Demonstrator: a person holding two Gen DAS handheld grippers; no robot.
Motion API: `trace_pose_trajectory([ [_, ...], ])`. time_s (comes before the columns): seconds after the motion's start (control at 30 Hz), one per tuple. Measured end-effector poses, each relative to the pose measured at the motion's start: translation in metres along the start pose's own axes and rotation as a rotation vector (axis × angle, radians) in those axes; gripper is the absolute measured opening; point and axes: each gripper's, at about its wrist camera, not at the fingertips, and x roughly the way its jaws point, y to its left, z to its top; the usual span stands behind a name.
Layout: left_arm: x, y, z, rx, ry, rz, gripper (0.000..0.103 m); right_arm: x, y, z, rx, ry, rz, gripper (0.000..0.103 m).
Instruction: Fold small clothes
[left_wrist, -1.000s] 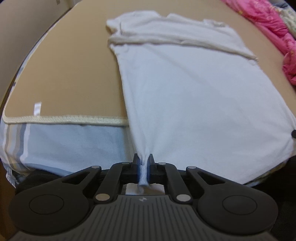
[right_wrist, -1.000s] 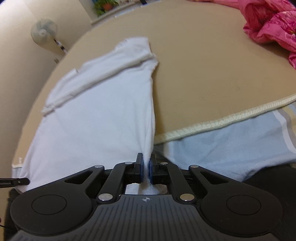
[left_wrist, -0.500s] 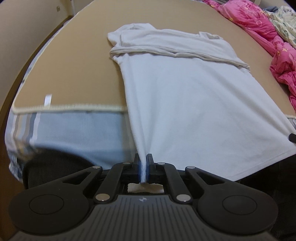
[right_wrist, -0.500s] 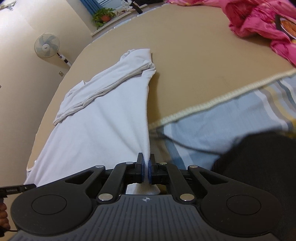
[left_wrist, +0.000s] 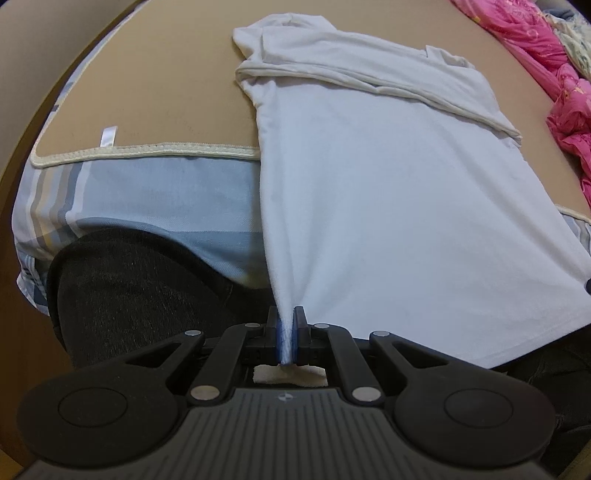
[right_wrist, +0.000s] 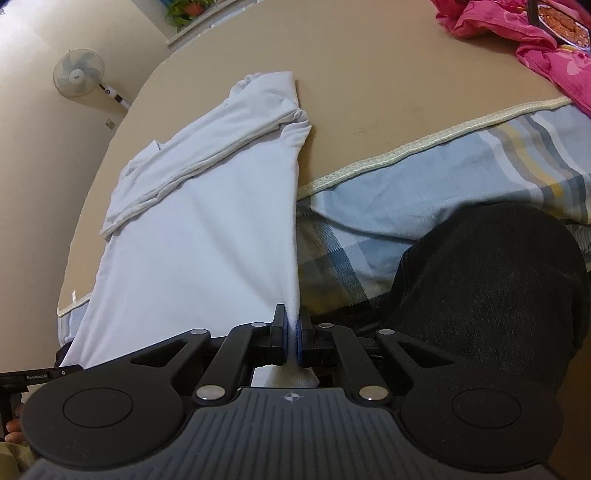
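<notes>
Since both the left tongs (left_wrist: 287, 341) and right tongs (right_wrist: 291, 341) pinch only the white T-shirt's (left_wrist: 388, 206) hem corners, uneven pulling could undo its folded sleeves near the mat's trim (left_wrist: 147, 150).

The white T-shirt (left_wrist: 388, 192) lies spread on the tan mat (left_wrist: 166, 85), its collar end away from the mat's cream-trimmed edge and its sleeves folded in across the chest as a flat band. Its lower part crosses that trimmed edge and hangs past it, drawn taut, with the two hem corners lifted clear of the mat.
</notes>
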Motion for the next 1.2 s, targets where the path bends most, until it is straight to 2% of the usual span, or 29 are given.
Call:
trace_pose_trajectory([
  [0.2, 0.011, 0.003, 0.018, -0.022, 0.070, -0.004, 0.005, 0.009, 0.003, 0.016, 0.034, 0.051, -0.039, 0.004],
  [0.4, 0.001, 0.012, 0.068, -0.085, 0.048, -0.053, 0.005, 0.018, 0.017, 0.060, 0.118, 0.050, -0.010, 0.004],
  [0.5, -0.006, 0.019, 0.118, -0.136, 0.020, -0.081, 0.005, 0.028, 0.031, 0.102, 0.132, 0.038, 0.020, 0.004],
  [0.63, -0.009, 0.030, 0.209, -0.230, -0.068, -0.096, 0.005, 0.052, 0.057, 0.185, 0.133, 0.002, 0.080, 0.004],
  [0.77, 0.025, 0.034, 0.318, -0.282, -0.093, -0.024, 0.007, 0.098, 0.084, 0.274, 0.125, -0.072, 0.051, 0.005],
  [0.8, 0.040, 0.038, 0.345, -0.312, -0.087, 0.003, 0.011, 0.112, 0.085, 0.290, 0.144, -0.069, 0.046, 0.006],
  [0.83, 0.052, 0.045, 0.364, -0.353, -0.091, 0.028, 0.025, 0.133, 0.082, 0.310, 0.197, -0.065, 0.024, 0.010],
  [0.87, 0.063, 0.052, 0.379, -0.390, -0.094, 0.054, 0.036, 0.147, 0.079, 0.322, 0.237, -0.069, 0.006, 0.025],
  [0.9, 0.071, 0.061, 0.390, -0.427, -0.096, 0.079, 0.057, 0.157, 0.075, 0.328, 0.261, -0.073, 0.003, 0.043],
  [0.93, 0.077, 0.068, 0.395, -0.468, -0.108, 0.086, 0.064, 0.165, 0.070, 0.332, 0.274, -0.081, 0.017, 0.048],
  [1.0, 0.083, 0.078, 0.395, -0.479, -0.132, 0.059, 0.065, 0.170, 0.064, 0.330, 0.250, -0.104, 0.048, 0.048],
  [1.07, 0.089, 0.080, 0.386, -0.421, -0.142, 0.030, 0.065, 0.170, 0.059, 0.320, 0.170, -0.146, 0.074, 0.048],
  [1.2, 0.100, 0.073, 0.361, -0.242, -0.162, 0.029, 0.065, 0.178, 0.061, 0.301, -0.091, -0.218, -0.010, 0.045],
])
